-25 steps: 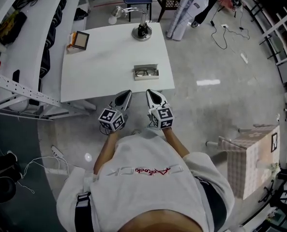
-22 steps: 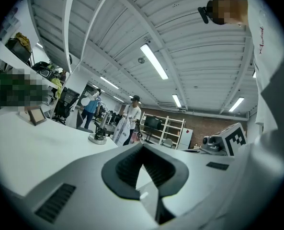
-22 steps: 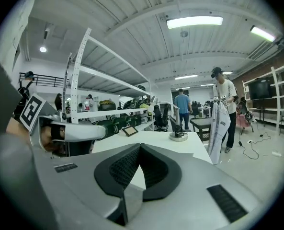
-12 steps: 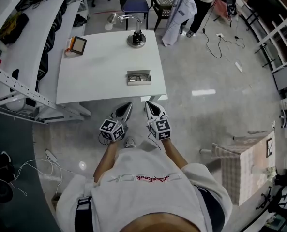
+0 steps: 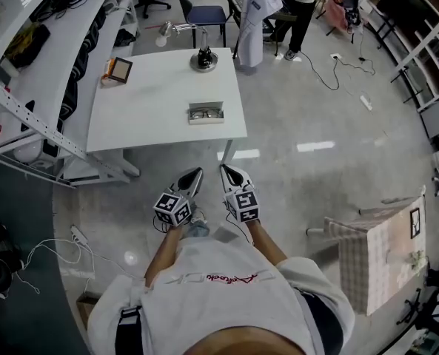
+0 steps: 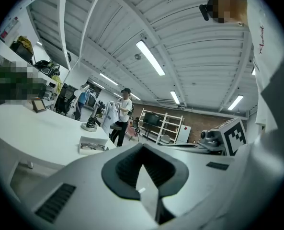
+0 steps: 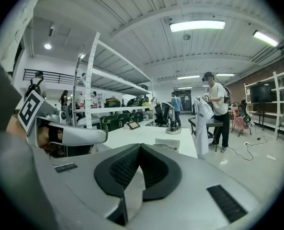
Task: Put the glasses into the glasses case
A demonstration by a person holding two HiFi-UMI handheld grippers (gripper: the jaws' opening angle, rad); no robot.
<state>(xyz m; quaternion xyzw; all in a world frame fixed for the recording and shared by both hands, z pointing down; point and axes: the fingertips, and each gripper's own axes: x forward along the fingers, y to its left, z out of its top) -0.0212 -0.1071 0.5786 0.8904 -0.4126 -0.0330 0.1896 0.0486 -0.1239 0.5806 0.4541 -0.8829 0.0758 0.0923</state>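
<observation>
Left gripper (image 5: pixel 195 174): jaws closed tip to tip, nothing between them, as read in the left gripper view (image 6: pixel 142 146). Right gripper (image 5: pixel 227 173): likewise closed and empty (image 7: pixel 139 147). Both held side by side at waist level over bare floor, well apart from the white square table (image 5: pixel 152 102) ahead. Near the table's front edge: light rectangular open glasses case (image 5: pixel 206 120), with the dark-framed glasses (image 5: pixel 204 112) apparently lying inside it already; too small to confirm seating or to find a lid. Farther back on the same table: metal desk lamp with round base (image 5: pixel 203 59) and small brown-framed picture (image 5: pixel 119 69), both clear of the case. Treat the glasses as light and fairly stiff, yet fragile at lenses and hinges, and likely slippery on smooth frame surfaces. If re-seating is needed, take hold at the bridge or on a temple arm close to the hinge; avoid the lenses; close gently. Steady the light case with the other gripper at its wall, since it will probably slide on the smooth tabletop.
</observation>
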